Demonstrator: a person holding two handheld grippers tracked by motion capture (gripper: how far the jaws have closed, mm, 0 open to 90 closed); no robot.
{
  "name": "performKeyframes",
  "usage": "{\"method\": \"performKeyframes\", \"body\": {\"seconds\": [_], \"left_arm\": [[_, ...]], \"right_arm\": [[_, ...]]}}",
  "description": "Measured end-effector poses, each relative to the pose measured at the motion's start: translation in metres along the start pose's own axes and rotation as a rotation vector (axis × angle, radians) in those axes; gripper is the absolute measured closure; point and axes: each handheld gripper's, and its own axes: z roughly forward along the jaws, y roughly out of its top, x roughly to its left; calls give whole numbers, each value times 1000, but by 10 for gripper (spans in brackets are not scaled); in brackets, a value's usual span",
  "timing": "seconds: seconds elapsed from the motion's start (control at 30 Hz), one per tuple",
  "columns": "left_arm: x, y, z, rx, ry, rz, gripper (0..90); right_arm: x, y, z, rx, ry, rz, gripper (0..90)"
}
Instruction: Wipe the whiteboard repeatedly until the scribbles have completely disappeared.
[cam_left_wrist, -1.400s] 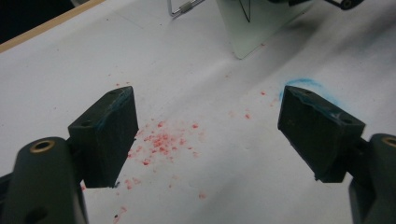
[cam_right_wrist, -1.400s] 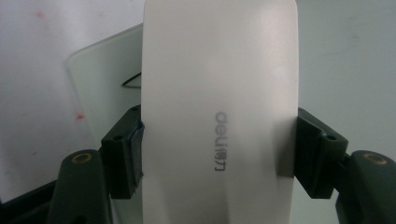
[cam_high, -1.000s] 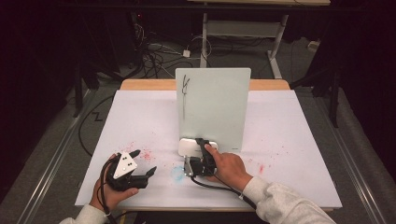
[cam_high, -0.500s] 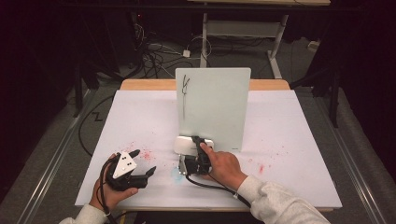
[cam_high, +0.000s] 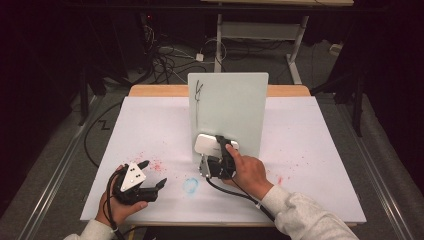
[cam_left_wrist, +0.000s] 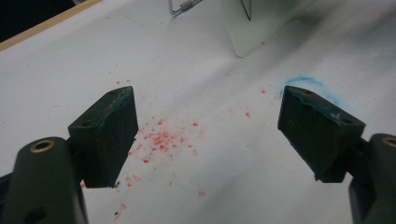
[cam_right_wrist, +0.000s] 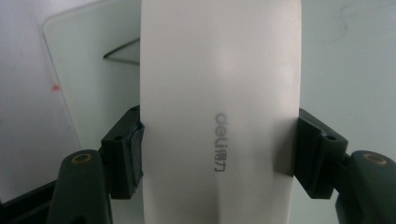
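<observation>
Bench, white-covered, red and blue speckles at near left. Upright pale-green glass board propped at centre, black marker scribble on upper left corner. White oblong plastic board eraser gripped between both jaws of right hand-held gripper, held at board's lower left edge. Left hand-held gripper parked near left, jaws wide apart, nothing between. Step judged: eraser carried toward scribble. Next move: eraser to be raised to upper left corner, pressed flat, wiped across.
</observation>
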Motion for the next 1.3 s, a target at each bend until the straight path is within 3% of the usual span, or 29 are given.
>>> {"method": "performKeyframes", "body": {"seconds": [0.07,0.17,0.27,0.37,0.6,0.77,0.97,1.03,1.17,1.3], "left_arm": [[0,0,0,2,-2,0,196],[0,-1,0,1,-4,-2,196],[0,0,0,-1,-4,2,196],[0,0,0,-2,-6,1,196],[0,0,0,1,-6,3,196],[0,-1,0,-1,-8,2,195],[1,-1,0,-2,-7,-2,195],[1,-1,0,-2,-5,-1,195],[0,-1,0,1,-5,2,195],[0,-1,1,4,-6,-2,195]], "right_arm": [[4,2,1,-3,-8,-4,310],[14,4,2,-9,22,-46,310],[24,4,2,-3,66,-84,310],[33,7,3,-16,145,-118,310],[36,22,7,-38,128,-139,310],[43,33,10,-48,89,-160,310],[45,23,9,-41,38,-235,311],[41,19,8,-35,25,-237,311],[30,15,7,-37,-18,-193,311],[13,12,5,-33,-39,-103,311]]}}
